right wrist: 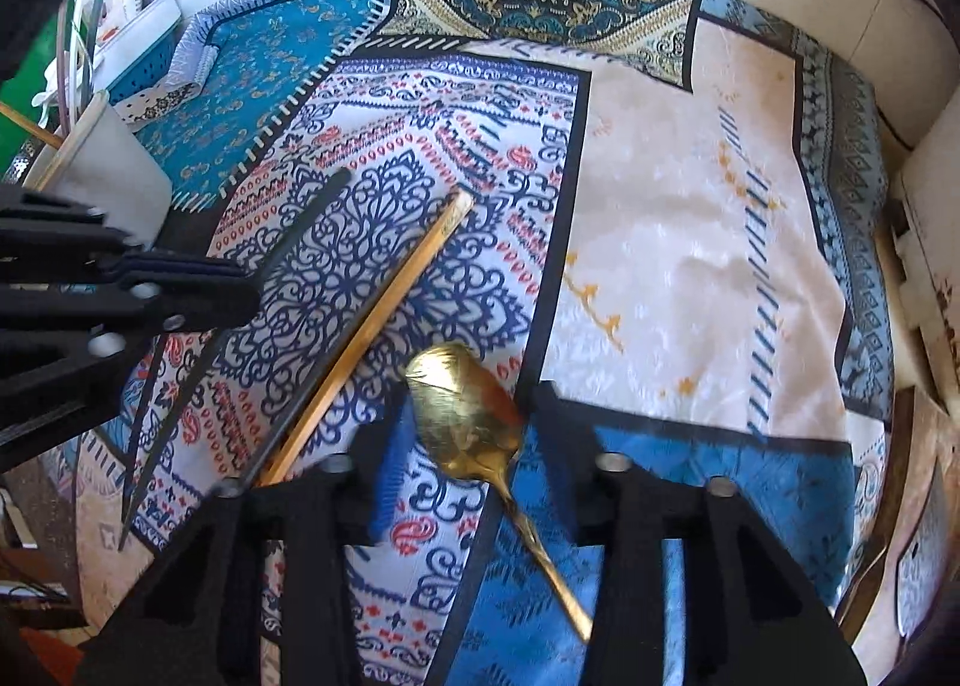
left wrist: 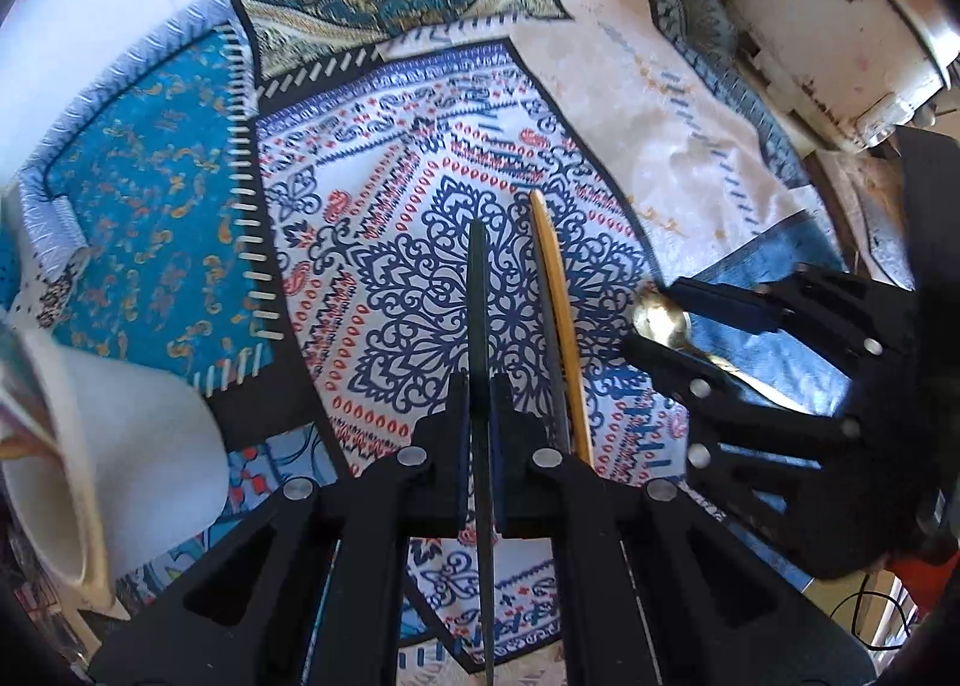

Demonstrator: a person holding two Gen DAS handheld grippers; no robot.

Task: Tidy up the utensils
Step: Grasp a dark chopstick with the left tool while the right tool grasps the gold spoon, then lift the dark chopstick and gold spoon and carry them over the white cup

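**Left tongs clamp a black chopstick; a gold spoon lies between the right jaws**

The left gripper (left wrist: 478, 386) points steeply down over the patterned tablecloth (left wrist: 420, 242), and its jaws are clenched on a thin black chopstick (left wrist: 478, 290). The stick runs straight through the pinch, one end reaching out ahead over the blue mandala print, the other passing back beneath the fingers. From the right wrist view the same stick slants across the cloth with the left gripper's fingers closed around its middle.

Just beside it lies a wooden chopstick (left wrist: 555, 290), pale and golden, flat on the cloth and not held by anything. In the right wrist view it runs diagonally from near the middle of the mandala down toward the right gripper's left finger.

The right gripper (right wrist: 465, 434) also points down, its jaws part-way apart. A gold spoon (right wrist: 465, 416) lies between them on the cloth, bowl forward, handle trailing back across the blue patch under the gripper. The blue pad (right wrist: 393, 458) on the left finger sits right at the bowl's edge; I cannot tell whether it presses on it. The other finger stands clear of the bowl.

At the left edge of the table stands a white cup (right wrist: 105, 170) with a wooden stick poking out of it.
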